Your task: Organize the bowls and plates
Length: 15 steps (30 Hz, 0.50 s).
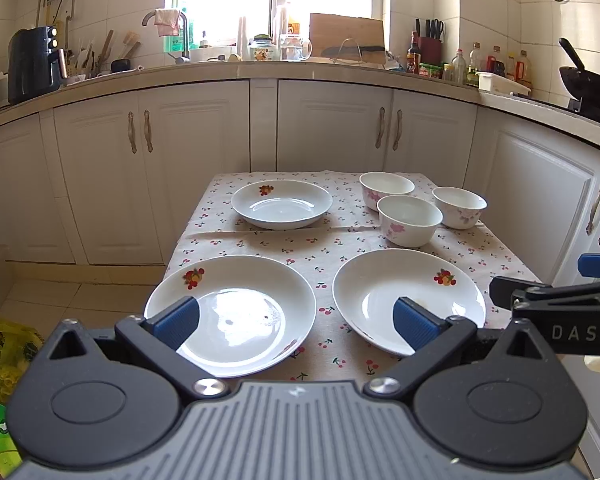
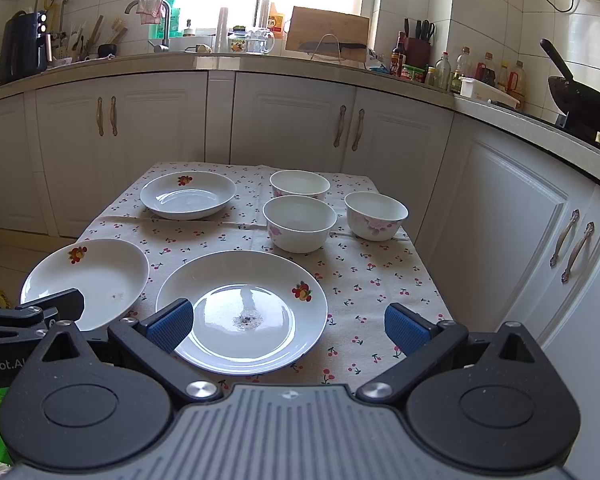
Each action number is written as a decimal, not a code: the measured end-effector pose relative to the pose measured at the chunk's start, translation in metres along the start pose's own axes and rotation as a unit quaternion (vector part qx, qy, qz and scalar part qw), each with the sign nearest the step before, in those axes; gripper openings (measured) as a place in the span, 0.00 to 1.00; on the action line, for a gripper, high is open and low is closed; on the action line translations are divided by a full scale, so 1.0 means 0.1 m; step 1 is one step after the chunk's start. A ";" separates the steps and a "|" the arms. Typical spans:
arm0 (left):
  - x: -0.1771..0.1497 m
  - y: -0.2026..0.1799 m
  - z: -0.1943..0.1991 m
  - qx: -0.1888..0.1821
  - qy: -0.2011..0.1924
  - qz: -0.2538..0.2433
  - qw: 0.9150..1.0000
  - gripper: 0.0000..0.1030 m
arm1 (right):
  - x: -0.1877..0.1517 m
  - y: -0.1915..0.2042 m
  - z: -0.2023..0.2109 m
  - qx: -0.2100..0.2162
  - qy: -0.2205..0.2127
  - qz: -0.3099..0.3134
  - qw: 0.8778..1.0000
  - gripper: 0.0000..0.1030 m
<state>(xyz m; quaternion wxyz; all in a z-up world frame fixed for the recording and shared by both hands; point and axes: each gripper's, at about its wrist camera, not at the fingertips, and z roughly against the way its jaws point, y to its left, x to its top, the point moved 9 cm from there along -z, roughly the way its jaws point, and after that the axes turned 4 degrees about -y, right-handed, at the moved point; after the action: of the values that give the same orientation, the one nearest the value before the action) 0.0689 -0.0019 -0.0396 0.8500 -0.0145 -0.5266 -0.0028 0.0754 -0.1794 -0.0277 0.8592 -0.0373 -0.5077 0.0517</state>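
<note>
Three white plates with fruit prints lie on the cherry-print tablecloth: near left [image 1: 236,304] [image 2: 96,276], near right [image 1: 384,288] [image 2: 252,300], and far left [image 1: 282,202] [image 2: 188,194]. Three white bowls with pink flowers [image 1: 410,218] [image 2: 300,222] cluster at the far right. My left gripper [image 1: 296,320] is open and empty above the near edge, between the two near plates. My right gripper [image 2: 288,326] is open and empty over the near right plate. The right gripper also shows at the right edge of the left wrist view [image 1: 556,300].
The small table [image 2: 380,280] stands in a kitchen with white cabinets [image 1: 196,152] close behind and to the right. The counter holds a sink tap, bottles, a cutting board and a wok [image 2: 580,96]. A yellow bag [image 1: 4,348] lies on the floor at left.
</note>
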 end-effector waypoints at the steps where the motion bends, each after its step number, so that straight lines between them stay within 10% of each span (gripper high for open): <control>1: 0.00 0.01 0.00 -0.001 0.000 0.000 1.000 0.99 | 0.00 0.00 0.00 0.000 0.000 0.000 1.000 1.00; 15: 0.00 -0.01 0.00 0.000 -0.002 -0.002 1.000 0.99 | 0.00 0.00 0.01 -0.001 -0.001 0.000 1.000 1.00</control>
<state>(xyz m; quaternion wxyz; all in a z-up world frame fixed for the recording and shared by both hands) 0.0689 -0.0027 -0.0398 0.8487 -0.0133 -0.5287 -0.0047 0.0749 -0.1799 -0.0272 0.8586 -0.0379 -0.5086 0.0515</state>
